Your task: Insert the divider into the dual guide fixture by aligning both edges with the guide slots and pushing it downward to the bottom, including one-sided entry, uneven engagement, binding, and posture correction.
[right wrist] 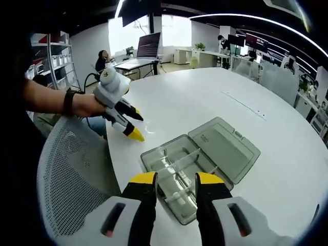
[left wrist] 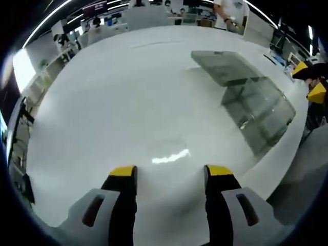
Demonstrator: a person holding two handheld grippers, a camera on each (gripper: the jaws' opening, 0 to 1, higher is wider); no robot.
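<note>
A clear grey plastic box [right wrist: 174, 177] lies on the white table [right wrist: 205, 97] with its hinged lid [right wrist: 225, 148] folded flat to the right. A clear divider [right wrist: 180, 160] crosses the base and looks seated between its walls. My right gripper [right wrist: 176, 180] hovers just above the box's near end, open and holding nothing. A hand holds my left gripper [right wrist: 134, 124] to the left of the box, apart from it, jaws spread. In the left gripper view, my left gripper [left wrist: 171, 171] is open over bare table, the box [left wrist: 256, 110] lies far right, and my right gripper [left wrist: 309, 81] peeks in at the edge.
A grey mesh chair back [right wrist: 72, 169] stands against the table's near edge, under the left hand. Desks with monitors [right wrist: 148, 46] and seated people lie beyond the table. A person [left wrist: 230, 10] stands at the far side. The table's curved edge [left wrist: 277, 169] runs close to the box.
</note>
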